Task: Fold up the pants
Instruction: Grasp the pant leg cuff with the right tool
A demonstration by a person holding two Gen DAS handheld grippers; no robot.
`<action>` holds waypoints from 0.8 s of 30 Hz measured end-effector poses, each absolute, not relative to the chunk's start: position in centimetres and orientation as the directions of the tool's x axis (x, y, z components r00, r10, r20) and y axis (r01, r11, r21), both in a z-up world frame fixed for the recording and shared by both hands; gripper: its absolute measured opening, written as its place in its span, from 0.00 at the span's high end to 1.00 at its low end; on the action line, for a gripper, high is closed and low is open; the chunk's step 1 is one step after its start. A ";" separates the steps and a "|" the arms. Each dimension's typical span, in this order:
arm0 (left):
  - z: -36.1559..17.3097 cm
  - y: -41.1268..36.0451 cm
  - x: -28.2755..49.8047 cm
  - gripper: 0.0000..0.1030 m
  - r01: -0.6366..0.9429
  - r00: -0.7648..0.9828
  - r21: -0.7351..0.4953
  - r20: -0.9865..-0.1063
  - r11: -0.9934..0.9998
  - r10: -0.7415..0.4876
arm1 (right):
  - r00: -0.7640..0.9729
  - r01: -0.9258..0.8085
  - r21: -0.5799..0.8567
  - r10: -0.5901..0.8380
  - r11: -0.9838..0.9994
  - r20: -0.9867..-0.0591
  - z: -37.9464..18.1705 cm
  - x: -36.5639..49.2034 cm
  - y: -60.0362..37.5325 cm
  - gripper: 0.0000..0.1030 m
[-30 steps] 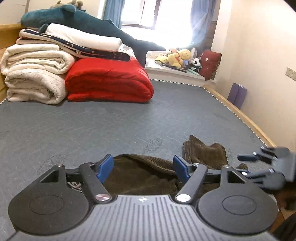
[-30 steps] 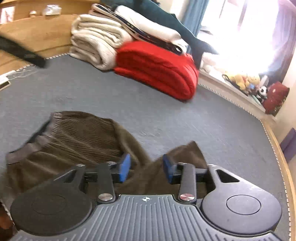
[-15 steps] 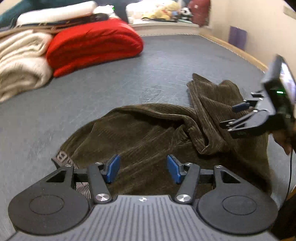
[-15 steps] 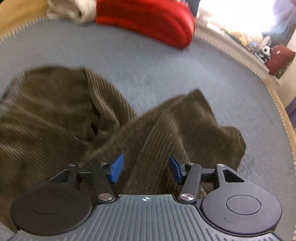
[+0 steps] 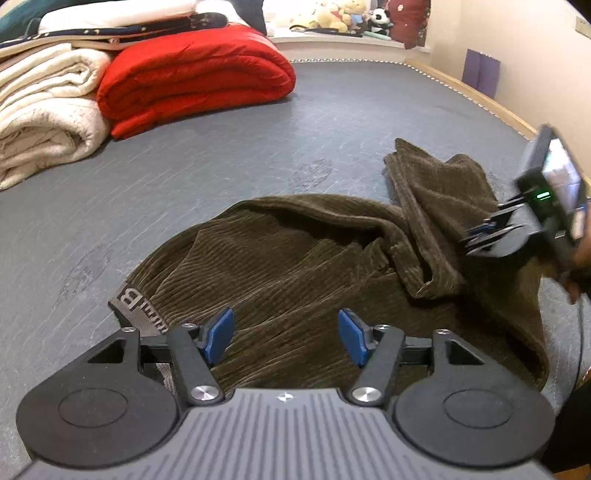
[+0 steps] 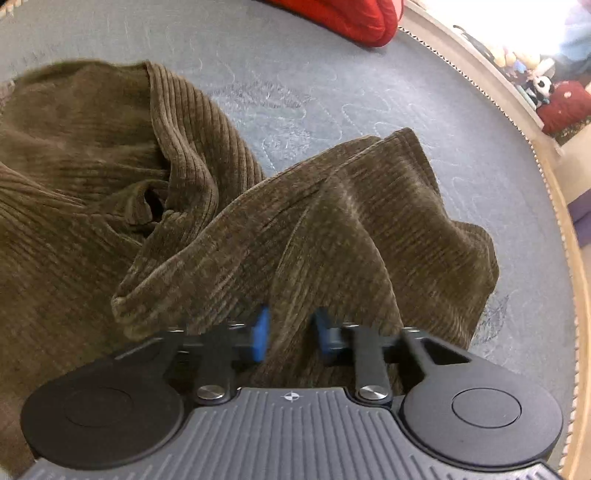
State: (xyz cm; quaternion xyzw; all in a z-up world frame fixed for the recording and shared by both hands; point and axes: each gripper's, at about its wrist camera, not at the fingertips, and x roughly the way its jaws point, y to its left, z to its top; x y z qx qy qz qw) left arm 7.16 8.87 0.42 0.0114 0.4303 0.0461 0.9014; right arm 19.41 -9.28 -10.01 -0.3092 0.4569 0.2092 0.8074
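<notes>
Brown corduroy pants [image 5: 295, 258] lie crumpled on the grey mattress [image 5: 221, 155], with a grey lettered waistband [image 5: 129, 299] at the left. My left gripper [image 5: 284, 336] is open just above the waist area, with fabric showing between its blue pads. In the left wrist view my right gripper [image 5: 476, 236] hangs over the bunched legs at the right. In the right wrist view the right gripper [image 6: 290, 334] has its jaws narrowed around a raised fold of a pant leg [image 6: 332, 221], still a little apart and blurred.
A folded red quilt [image 5: 192, 77] and cream blankets [image 5: 44, 110] are stacked at the far left of the mattress. Plush toys [image 5: 332, 18] sit on the window ledge. The wooden bed edge [image 6: 565, 229] runs along the right.
Both grippers have dropped closer to the pants. The right gripper's jaws have narrowed around a fold of the leg. The left gripper stays open over the waist.
</notes>
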 end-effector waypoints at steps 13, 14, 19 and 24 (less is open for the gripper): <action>0.6 7.2 5.2 0.34 -0.050 0.627 0.095 -0.772 0.994 0.106 | 0.526 -0.533 -0.175 0.162 0.828 -0.835 -5.0 13.7 -25.2 0.93; 0.6 7.0 5.1 0.34 -0.044 0.627 0.100 -0.772 0.994 0.106 | 0.517 -0.521 -0.165 0.156 0.838 -0.841 -5.0 13.3 -26.6 0.93; 0.0 6.7 5.1 0.34 -0.028 0.617 0.128 -0.778 0.991 0.118 | 0.433 -0.467 -0.134 0.095 0.874 -0.896 -6.8 10.9 -33.8 0.94; -0.9 6.9 5.6 0.33 -0.037 0.578 0.094 -0.810 0.995 0.098 | 0.462 -0.447 -0.115 0.119 0.887 -0.879 -6.1 9.5 -36.2 0.93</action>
